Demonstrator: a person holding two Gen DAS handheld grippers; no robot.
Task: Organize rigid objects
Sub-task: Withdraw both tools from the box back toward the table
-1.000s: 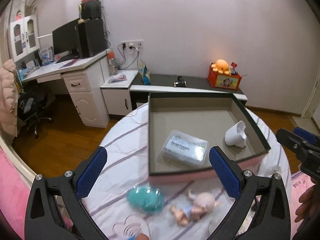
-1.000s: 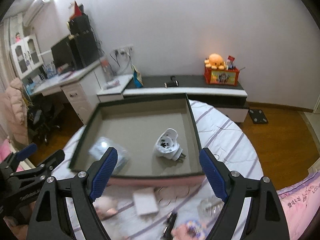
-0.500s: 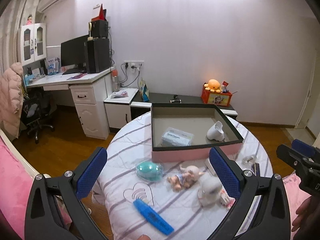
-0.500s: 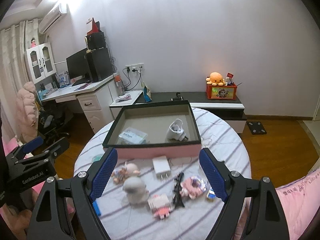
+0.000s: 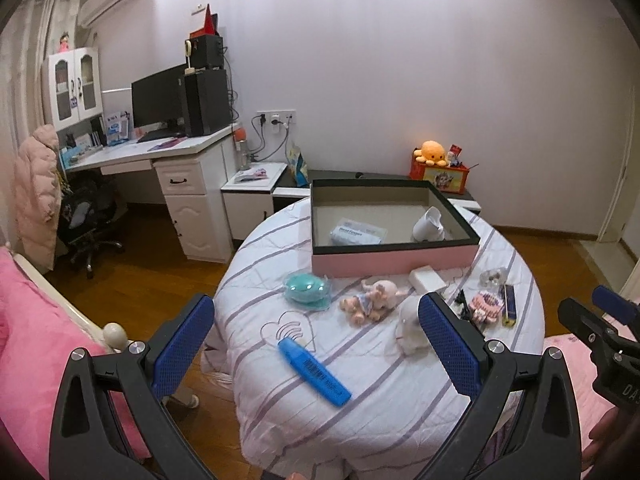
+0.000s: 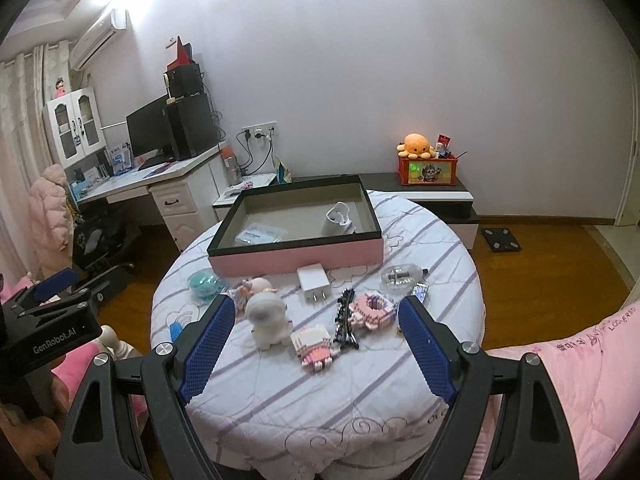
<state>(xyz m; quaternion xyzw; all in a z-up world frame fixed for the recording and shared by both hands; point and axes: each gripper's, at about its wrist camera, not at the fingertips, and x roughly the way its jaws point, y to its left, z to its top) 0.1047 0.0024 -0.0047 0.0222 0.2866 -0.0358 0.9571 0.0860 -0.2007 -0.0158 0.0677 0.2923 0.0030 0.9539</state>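
Blue marker (image 6: 175,331) mostly hidden behind right hand-held gripper (image 6: 316,350)

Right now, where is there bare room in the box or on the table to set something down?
The box floor is bare along its far side and between the clear packet and the white plug. The table is bare along its near edge. It is crowded in front of the box, from the teal case to the pink block ring.

"GenRobot.AI" in white on the black body of the left gripper (image 6: 56,312), seen in the right wrist view. "DAS", cut off, on the right gripper (image 5: 612,344) body in the left wrist view. Label on the packet in the box (image 5: 357,233) unreadable.
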